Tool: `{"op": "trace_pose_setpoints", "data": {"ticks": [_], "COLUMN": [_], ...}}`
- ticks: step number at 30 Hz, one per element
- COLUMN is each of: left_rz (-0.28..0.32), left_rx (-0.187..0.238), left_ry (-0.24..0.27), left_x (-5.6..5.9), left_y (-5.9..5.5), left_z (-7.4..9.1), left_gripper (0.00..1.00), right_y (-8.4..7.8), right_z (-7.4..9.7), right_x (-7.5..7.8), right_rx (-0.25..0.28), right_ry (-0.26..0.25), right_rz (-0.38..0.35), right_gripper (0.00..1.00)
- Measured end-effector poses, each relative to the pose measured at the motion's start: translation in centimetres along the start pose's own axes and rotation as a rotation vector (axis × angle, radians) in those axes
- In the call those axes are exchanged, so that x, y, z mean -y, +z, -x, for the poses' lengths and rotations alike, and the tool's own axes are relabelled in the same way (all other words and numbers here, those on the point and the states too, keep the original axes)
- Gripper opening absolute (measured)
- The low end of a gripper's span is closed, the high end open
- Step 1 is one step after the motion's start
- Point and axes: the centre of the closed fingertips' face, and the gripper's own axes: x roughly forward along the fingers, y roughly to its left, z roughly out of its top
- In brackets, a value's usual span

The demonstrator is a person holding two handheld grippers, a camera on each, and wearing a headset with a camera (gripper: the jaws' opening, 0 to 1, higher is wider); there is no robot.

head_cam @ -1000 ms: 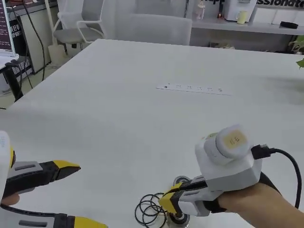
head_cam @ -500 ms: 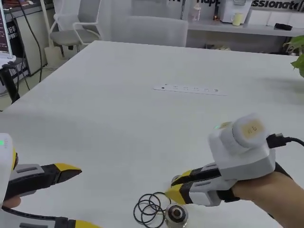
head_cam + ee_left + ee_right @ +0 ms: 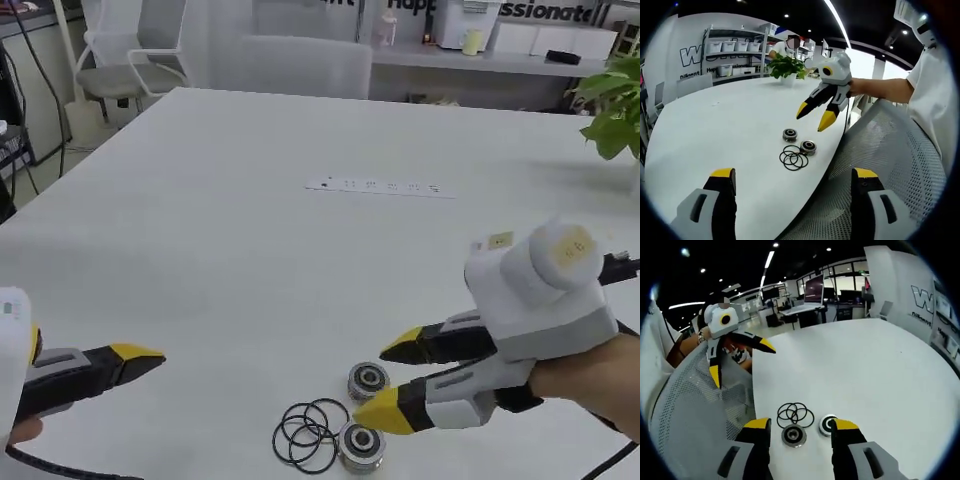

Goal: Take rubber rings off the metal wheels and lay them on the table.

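A wide white table (image 3: 250, 230) took up the middle of the room. Set flush in the table's top, toward its far side, ran a narrow white socket strip (image 3: 380, 186). Just beyond the table's far edge stood a pale grey chair back (image 3: 305, 65), and off its far left corner a white office chair (image 3: 115, 65). Behind the table's far side a counter (image 3: 480, 55) carried white boxes under dark wall lettering (image 3: 545, 10). A leafy green plant (image 3: 610, 110) stood at the table's right end.

In the left gripper view, open shelving (image 3: 735, 50) with white bins lined the wall past the table. A grey mesh chair (image 3: 885, 160) sat against the table's near edge, and long light strips (image 3: 836, 24) crossed a dark ceiling above it. In the right gripper view, a dark monitor (image 3: 816, 287) stood on desks past the table's left end.
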Motion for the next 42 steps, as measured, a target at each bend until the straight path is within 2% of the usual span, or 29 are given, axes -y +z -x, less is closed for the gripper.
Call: {"op": "trace_pose_setpoints", "data": {"ticks": [6,11,16,26,28,33,42], "left_rz": [-0.014,-0.01,-0.006,0.004,0.008,0.006,0.008], "left_rx": [-0.001,0.011,0.012,0.002,-0.001,-0.013,-0.02], "left_ry": [-0.01,-0.005,-0.009,-0.02,-0.023,-0.016,-0.004], "left_x": [0.1,0.0,0.0,0.2,0.2,0.1,0.0], "left_y": [0.0,0.1,0.1,-0.2,-0.2,-0.5,-0.6], "left_z": [0.0,0.0,0.0,0.1,0.1,0.1,0.2], "left_gripper": [0.97,0.99,0.99,0.99,0.99,0.99,0.99], "right_y": [-0.7,-2.3,-3.1,-5.1,-5.6,-6.2,-6.7], "right_z": [1.8,3.4,4.6,5.8,5.8,6.0,6.0], "right_x": [-0.2,0.0,0.1,-0.1,-0.3,-0.9,-1.0], "right_rx": [0.046,0.081,0.119,0.14,0.129,0.125,0.097], "right_ry": [-0.029,-0.068,-0.114,-0.173,-0.181,-0.195,-0.216], "right_rz": [-0.001,-0.05,-0.08,-0.152,-0.168,-0.181,-0.176], "right_gripper": [0.61,0.71,0.82,0.89,0.88,0.9,0.91]}}
